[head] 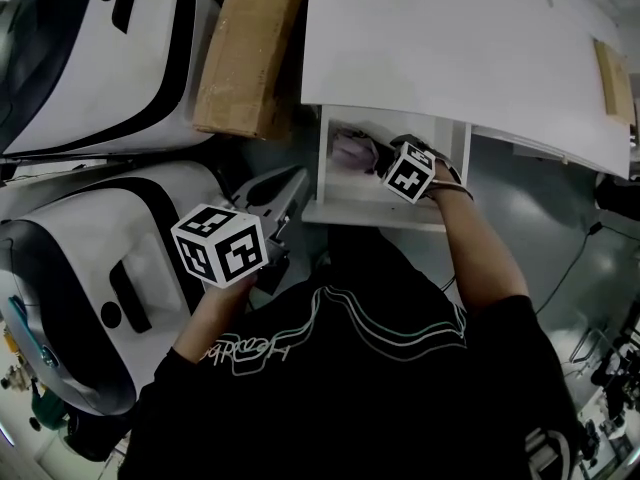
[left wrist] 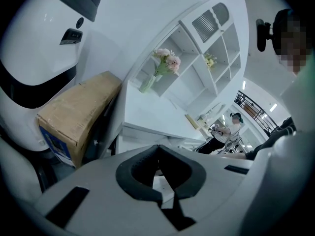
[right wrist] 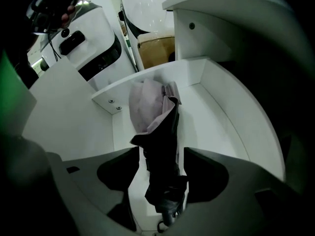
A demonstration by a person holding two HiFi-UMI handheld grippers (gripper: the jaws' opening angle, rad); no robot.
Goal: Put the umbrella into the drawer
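The folded umbrella point(right wrist: 157, 132), pale pink cloth over a dark body, lies lengthwise on the floor of the open white drawer point(right wrist: 226, 112). My right gripper point(right wrist: 160, 168) stands open astride its near end, a jaw on either side with a thin gap to each. From the head view the umbrella point(head: 352, 151) shows as a pink bundle inside the drawer point(head: 375, 213), which is pulled out from under the desk, with the right gripper point(head: 388, 160) reaching in. My left gripper point(head: 285, 203) hangs left of the drawer, shut and holding nothing, its pads meeting at the tips point(left wrist: 158, 149).
The white desk point(head: 450, 38) spreads above the drawer. A cardboard box point(head: 250, 48) leans at its left end. Two large white-and-black machines point(head: 100, 58) point(head: 90, 268) fill the left side. A shelf with a flower vase point(left wrist: 165, 65) stands behind the desk.
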